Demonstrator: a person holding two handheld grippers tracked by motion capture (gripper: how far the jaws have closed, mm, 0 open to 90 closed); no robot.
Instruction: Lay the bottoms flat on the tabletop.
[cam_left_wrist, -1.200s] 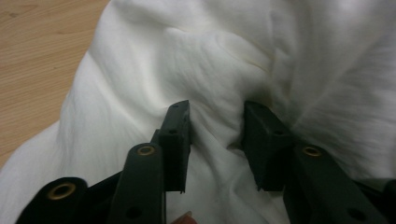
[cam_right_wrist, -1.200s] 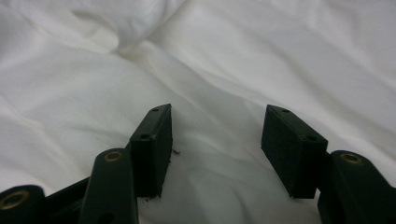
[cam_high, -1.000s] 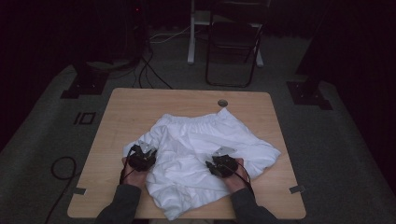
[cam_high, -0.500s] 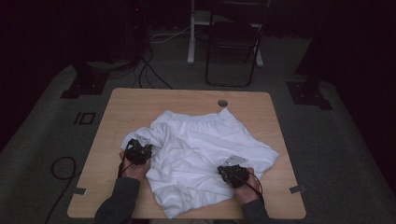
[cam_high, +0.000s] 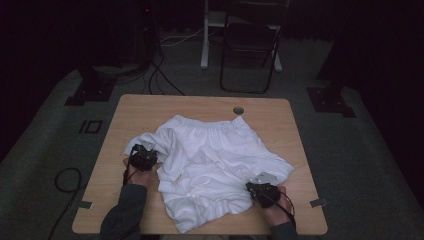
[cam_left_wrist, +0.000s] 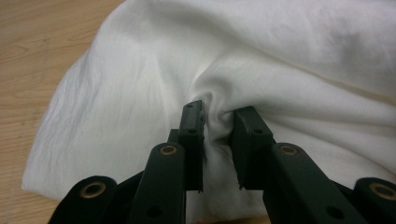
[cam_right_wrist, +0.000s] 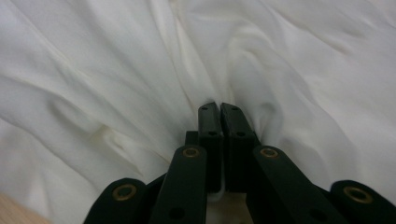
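Notably, no legible labels appear on the crumpled white fabric garment. Left gripper pinches a fold; right gripper, just closed, clamps cloth on the light wooden table.

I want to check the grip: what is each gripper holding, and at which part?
Both hold the white garment. The left gripper pinches a bunched fold near its left edge; the right gripper is shut on a fold near its right edge.

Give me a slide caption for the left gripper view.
Left gripper pinching a fold of the white garment over the wooden table.
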